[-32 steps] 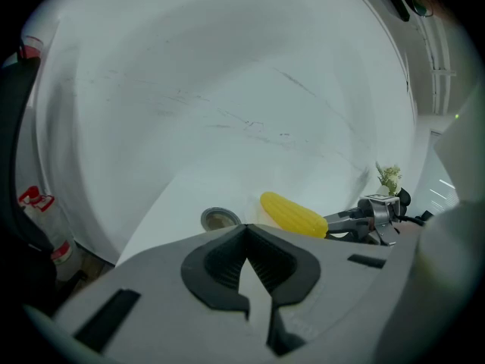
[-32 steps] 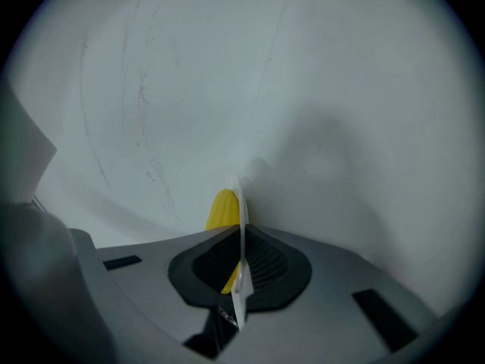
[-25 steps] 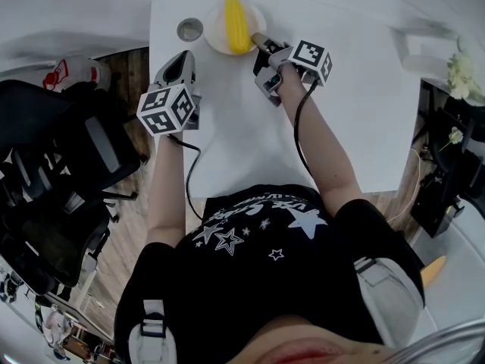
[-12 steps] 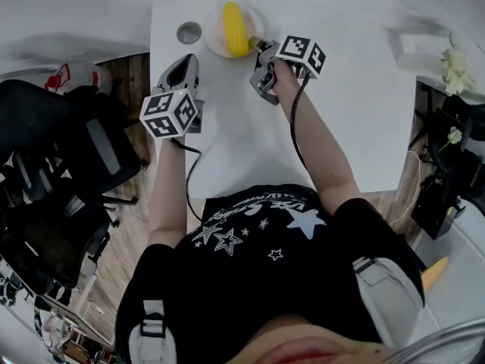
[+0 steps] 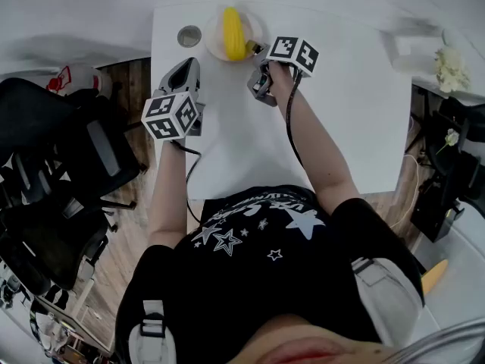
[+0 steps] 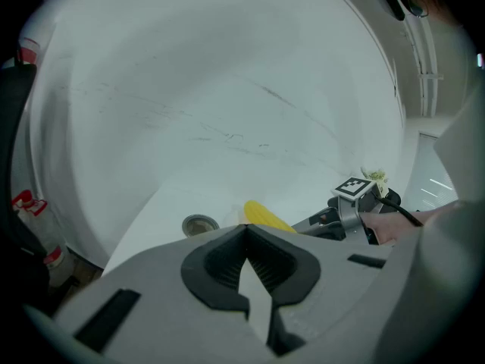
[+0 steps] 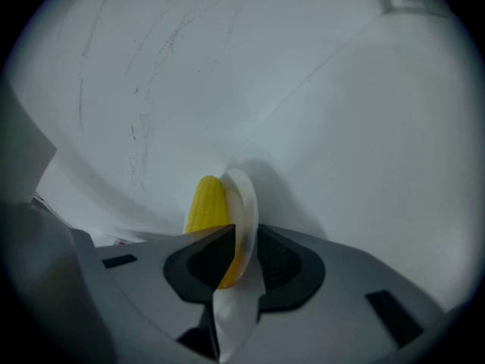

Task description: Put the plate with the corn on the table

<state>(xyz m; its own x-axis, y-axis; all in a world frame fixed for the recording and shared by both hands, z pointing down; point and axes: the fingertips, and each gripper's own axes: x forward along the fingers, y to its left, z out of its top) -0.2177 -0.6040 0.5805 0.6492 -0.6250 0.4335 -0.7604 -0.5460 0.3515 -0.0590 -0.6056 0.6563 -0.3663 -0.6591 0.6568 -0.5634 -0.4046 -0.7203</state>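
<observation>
A yellow corn cob (image 5: 233,32) lies on a small white plate (image 5: 216,46) that sits on the white table (image 5: 341,112) near its far edge. My right gripper (image 5: 256,50) is at the plate's right rim. In the right gripper view the plate's rim (image 7: 244,196) stands between the jaws of the right gripper (image 7: 236,237), with the corn (image 7: 208,203) behind it. These jaws have just been opening, and gaps show beside the rim. My left gripper (image 5: 184,63) hovers left of the plate; in its own view the left gripper (image 6: 245,227) has its tips together and holds nothing.
A small round grey cap (image 5: 189,36) lies left of the plate. A white box (image 5: 413,45) and pale flowers (image 5: 451,67) are at the far right. A black office chair (image 5: 53,173) and a red-and-white bottle (image 5: 72,78) are off the table's left side.
The right gripper has rolled at the plate's rim, and its marker cube has swung left. The left gripper has drifted slightly. The plate with the corn stays at the far edge.
</observation>
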